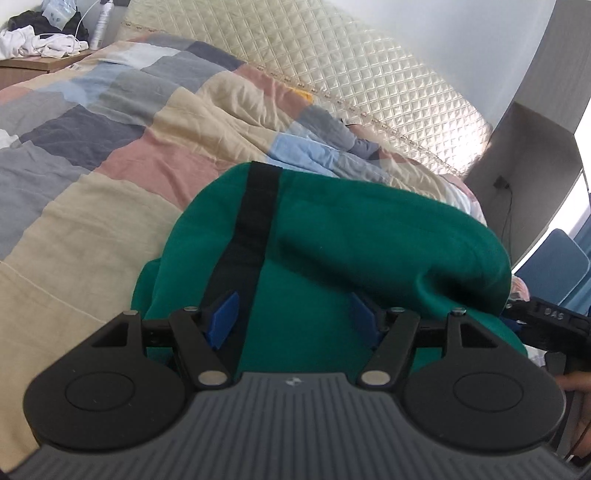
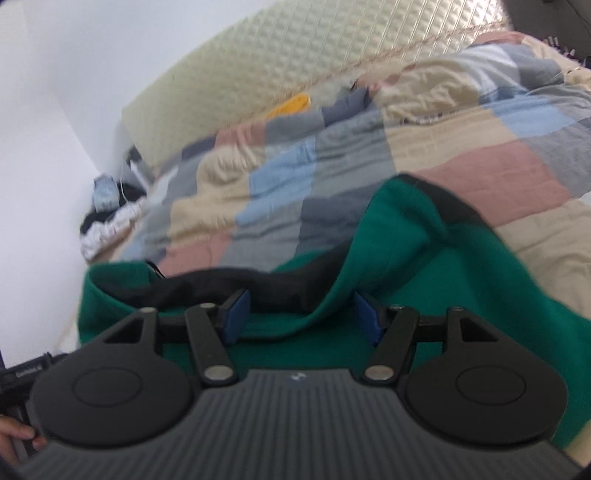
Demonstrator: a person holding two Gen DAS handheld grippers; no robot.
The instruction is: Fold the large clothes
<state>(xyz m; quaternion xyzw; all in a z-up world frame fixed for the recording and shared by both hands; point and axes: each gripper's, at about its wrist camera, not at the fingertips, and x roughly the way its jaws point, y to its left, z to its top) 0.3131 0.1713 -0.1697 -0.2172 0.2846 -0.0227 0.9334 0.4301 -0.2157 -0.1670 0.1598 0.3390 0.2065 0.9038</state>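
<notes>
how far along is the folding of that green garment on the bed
Done: the green garment is doubled over on the patchwork quilt, its black stripe bent across the fold. In hand: nothing; the left gripper and right gripper are open above it. Left: further folds and smoothing, probably.

This is a bedroom in a home. A bed [image 1: 110, 206] fills both views, spread with a rumpled patchwork quilt [image 1: 122, 140] of beige, pink, grey and blue squares and backed by a cream quilted headboard [image 1: 369, 74]. Beside the bed a wooden nightstand [image 1: 37, 68] carries a heap of loose clothes [image 1: 40, 37] and a spray bottle [image 1: 101, 26]. Plain white walls [image 2: 55, 92] close the room, and a blue chair [image 1: 554, 266] stands near a bright window.
</notes>
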